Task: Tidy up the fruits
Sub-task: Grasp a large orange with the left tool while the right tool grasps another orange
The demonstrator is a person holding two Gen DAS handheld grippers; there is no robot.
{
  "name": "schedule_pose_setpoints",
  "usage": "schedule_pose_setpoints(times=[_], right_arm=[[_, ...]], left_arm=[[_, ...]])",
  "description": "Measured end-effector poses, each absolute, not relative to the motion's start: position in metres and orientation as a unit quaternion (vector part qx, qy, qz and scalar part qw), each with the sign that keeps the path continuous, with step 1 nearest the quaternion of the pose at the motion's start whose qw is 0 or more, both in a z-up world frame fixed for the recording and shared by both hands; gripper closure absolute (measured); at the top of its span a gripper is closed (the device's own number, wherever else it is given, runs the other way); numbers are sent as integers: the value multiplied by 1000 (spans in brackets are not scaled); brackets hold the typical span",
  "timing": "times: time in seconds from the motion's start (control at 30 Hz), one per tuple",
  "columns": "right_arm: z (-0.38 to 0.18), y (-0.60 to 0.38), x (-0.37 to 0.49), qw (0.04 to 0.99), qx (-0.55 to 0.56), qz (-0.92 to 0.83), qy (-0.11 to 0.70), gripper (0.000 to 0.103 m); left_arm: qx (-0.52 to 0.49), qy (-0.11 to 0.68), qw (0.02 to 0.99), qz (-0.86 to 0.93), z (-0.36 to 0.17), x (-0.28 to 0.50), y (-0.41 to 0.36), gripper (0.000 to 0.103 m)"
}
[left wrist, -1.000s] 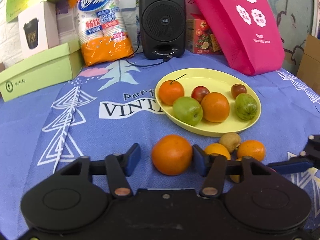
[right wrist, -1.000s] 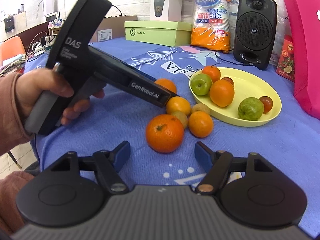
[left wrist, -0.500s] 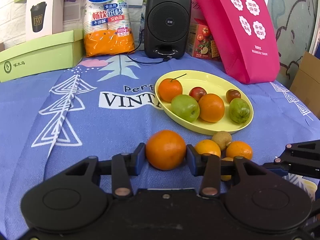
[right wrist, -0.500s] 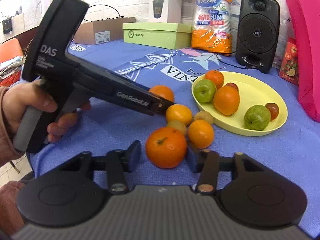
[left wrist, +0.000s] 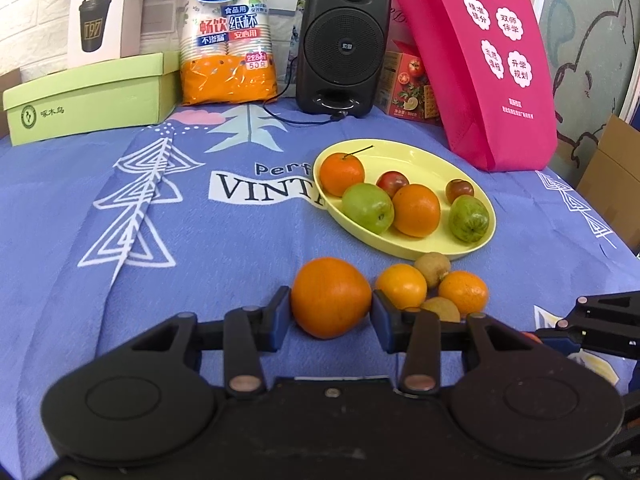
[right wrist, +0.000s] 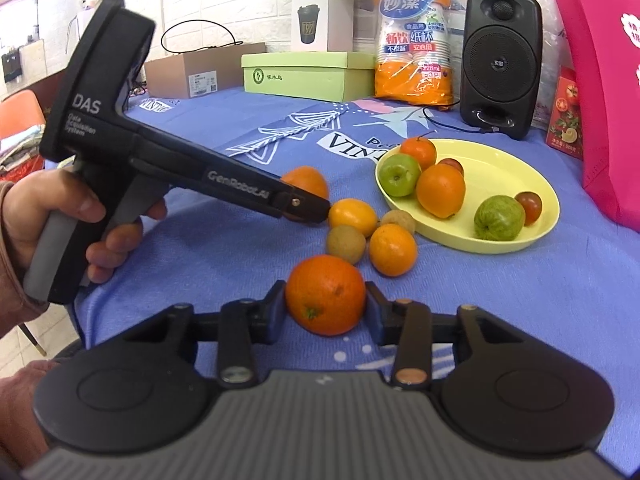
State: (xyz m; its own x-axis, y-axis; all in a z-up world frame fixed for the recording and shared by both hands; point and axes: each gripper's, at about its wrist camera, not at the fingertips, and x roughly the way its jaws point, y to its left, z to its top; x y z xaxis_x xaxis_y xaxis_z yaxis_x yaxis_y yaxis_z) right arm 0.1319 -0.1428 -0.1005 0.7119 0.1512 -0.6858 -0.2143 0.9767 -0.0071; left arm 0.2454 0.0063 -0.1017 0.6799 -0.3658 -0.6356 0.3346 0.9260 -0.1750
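My left gripper (left wrist: 330,307) is shut on a large orange (left wrist: 330,288) low over the blue tablecloth, with both blue pads pressed to its sides. My right gripper (right wrist: 325,309) is shut on another large orange (right wrist: 325,286), stem end facing me. In the right wrist view a hand holds the left gripper (right wrist: 308,202) over its orange (right wrist: 306,180). Between the two held oranges lie two small oranges (right wrist: 393,249) and two brown kiwi-like fruits (right wrist: 346,243). The yellow plate (left wrist: 424,156) behind them holds several fruits: oranges, green apples and dark red ones.
Along the back stand a black speaker (left wrist: 344,40), a pack of paper cups (left wrist: 228,40), a green box (left wrist: 88,100) and a pink bag (left wrist: 492,64). The speaker's cable (left wrist: 288,118) lies on the cloth. The table's edge drops off at the right (left wrist: 624,240).
Both grippers' jaws have closed in from wide apart onto their oranges. The left gripper has shifted and rolled a little, so the scene sits more level. The right orange has turned slightly.
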Motion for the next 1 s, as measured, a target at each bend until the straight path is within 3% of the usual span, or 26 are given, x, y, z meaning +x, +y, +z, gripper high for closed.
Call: schedule_pose_setpoints(times=[1.0], right_arm=[[-82, -142, 75, 929, -56, 86, 356, 64]], left_arm=[[-18, 356, 917, -182, -80, 183, 9, 62]])
